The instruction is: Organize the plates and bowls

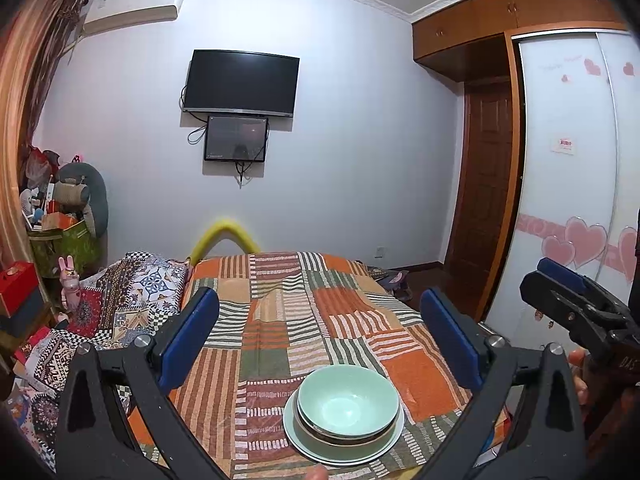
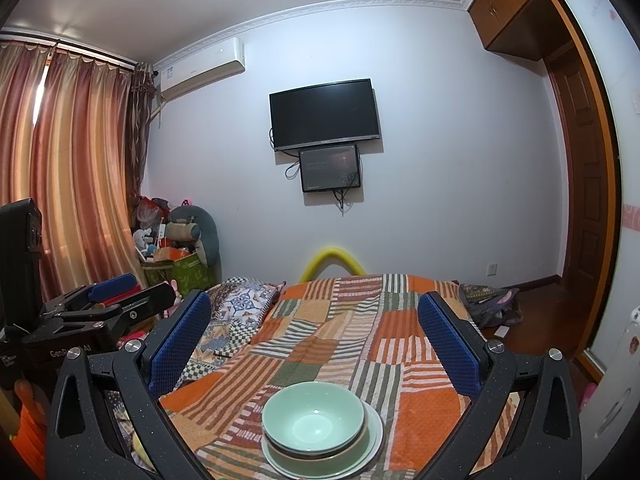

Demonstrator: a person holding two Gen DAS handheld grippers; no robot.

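- Stack of dishes sits at the near edge of the patchwork-covered tabletop: pale green bowl on top, a darker-rimmed bowl nested under it, both on a pale green plate.
- Same stack shows low and centre in the right wrist view; the plate's rim peeks out to the right of the bowls.
- Left claw: released, blue pads spread wide, nothing between them. It hovers above and behind the stack, pointing across the room, level.
- Right claw: also released and empty, pads well apart, held at a similar height, just beside the left one.
- Each claw appears side-on at the edge of the other's view; a hand is partly visible behind the right one.
- Judgement: stacking looks done or nearly so; neither claw touches the dishes.
- If the stack needs tidying, the bowls sit a little off-centre on the plate. Best handled by pinching one bowl rim lightly and nudging, not lifting.
- Risk: the cloth is soft and the stack is near the edge; approach from above, slowly.
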